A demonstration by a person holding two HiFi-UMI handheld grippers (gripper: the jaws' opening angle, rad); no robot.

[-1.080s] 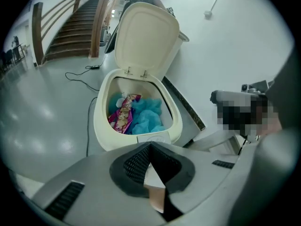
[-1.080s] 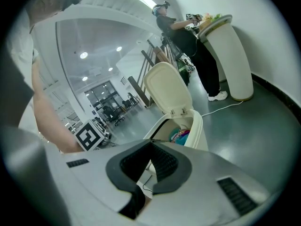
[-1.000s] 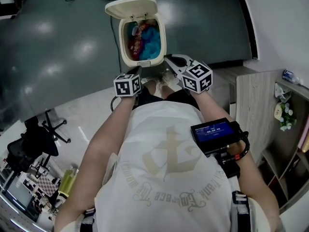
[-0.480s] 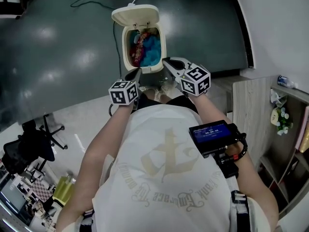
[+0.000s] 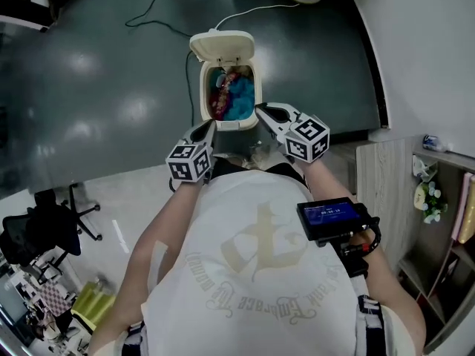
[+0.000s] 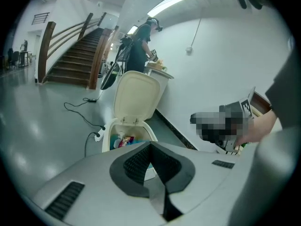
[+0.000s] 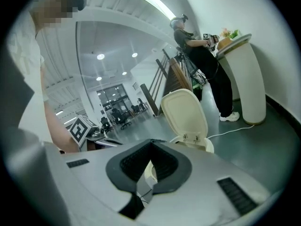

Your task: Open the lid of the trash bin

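The cream trash bin (image 5: 228, 122) stands on the dark floor with its lid (image 5: 222, 47) swung up and back. Blue and red rubbish (image 5: 236, 96) shows inside. My left gripper (image 5: 208, 127) is shut and empty, just short of the bin's near left corner. My right gripper (image 5: 261, 110) is shut and empty beside the bin's near right corner. In the left gripper view the closed left gripper (image 6: 150, 145) points at the open bin (image 6: 123, 125) and its raised lid (image 6: 136, 97). In the right gripper view the right gripper (image 7: 151, 142) points past the same lid (image 7: 186, 114).
A white cable (image 5: 249, 11) runs from behind the bin across the floor. A wooden cabinet (image 5: 386, 162) stands at the right and an office chair (image 5: 44, 232) at the lower left. A person (image 6: 138, 46) stands at a white counter (image 7: 244, 79) beyond the bin, near a staircase (image 6: 70, 55).
The head view has shifted, so the bin sits lower and smaller in the picture. Both grippers stay shut near the bin's front edge. The lid stays raised.
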